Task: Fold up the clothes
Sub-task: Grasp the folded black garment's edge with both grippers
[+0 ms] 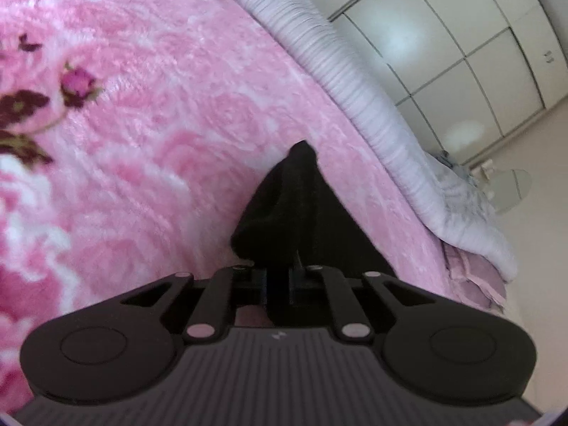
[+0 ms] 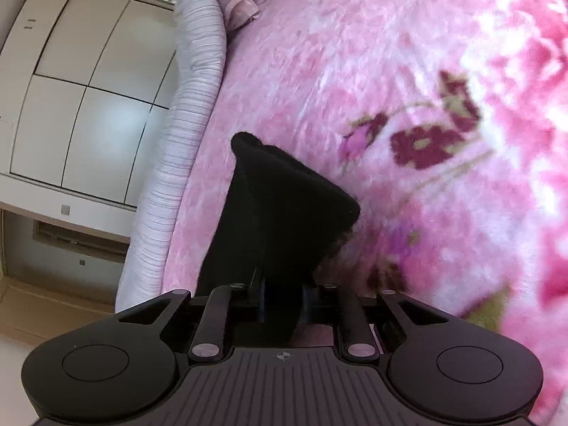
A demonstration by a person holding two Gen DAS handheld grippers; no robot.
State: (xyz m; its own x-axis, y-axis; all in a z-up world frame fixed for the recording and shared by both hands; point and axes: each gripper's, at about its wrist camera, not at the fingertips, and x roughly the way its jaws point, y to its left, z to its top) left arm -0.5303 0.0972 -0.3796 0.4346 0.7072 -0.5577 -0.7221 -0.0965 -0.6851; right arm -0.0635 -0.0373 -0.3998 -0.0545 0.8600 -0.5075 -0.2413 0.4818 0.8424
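A black garment (image 1: 284,213) was seen lying on a bed covered by a pink floral blanket (image 1: 159,124), near the edge where a pale striped cover (image 1: 355,81) was bunched. The jaws of the left gripper (image 1: 284,277) were pinched on a fold of the black garment. The jaws of the right gripper (image 2: 284,294) were likewise clamped on the cloth. White wardrobe doors (image 2: 88,88) were visible beyond the bed.

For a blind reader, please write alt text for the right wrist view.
The right gripper is shut on a black garment that lies on a pink floral blanket. A striped white quilt edges the bed, with white cupboards beyond.
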